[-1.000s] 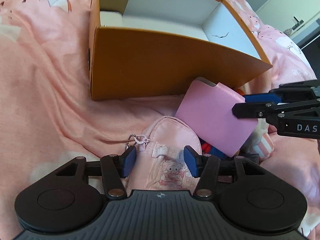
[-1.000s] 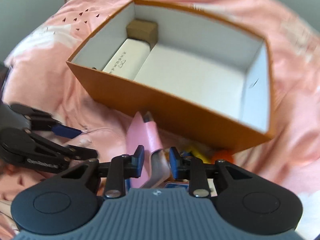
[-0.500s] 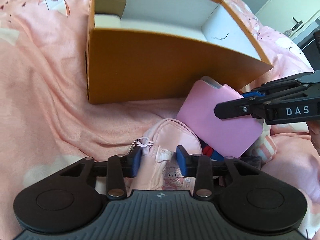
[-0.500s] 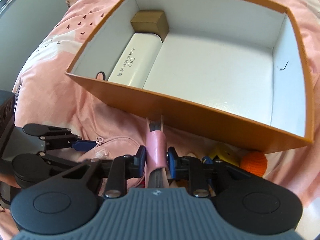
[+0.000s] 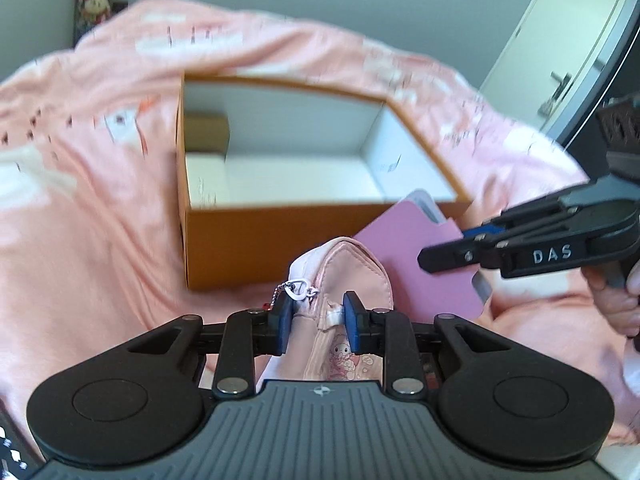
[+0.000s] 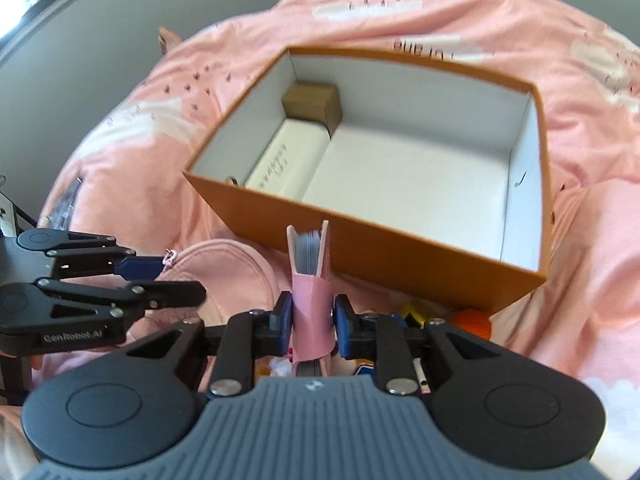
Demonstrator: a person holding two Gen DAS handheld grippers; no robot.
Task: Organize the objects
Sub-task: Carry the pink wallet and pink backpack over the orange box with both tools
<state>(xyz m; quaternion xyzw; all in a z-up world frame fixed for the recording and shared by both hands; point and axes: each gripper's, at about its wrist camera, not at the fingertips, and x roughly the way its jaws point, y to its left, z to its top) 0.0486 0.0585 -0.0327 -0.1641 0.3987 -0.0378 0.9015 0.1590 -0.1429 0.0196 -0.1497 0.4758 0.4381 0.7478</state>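
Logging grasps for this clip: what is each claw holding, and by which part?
Left claw pinches the pink pouch at its zipper end. Right claw clamps the pink card holder across its strap-wrapped middle.

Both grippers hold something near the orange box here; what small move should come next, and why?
Probably carry the right gripper forward over the orange box rim: its jaws clamp the pink notebook just short of the box, whose floor beside the white case is bare.
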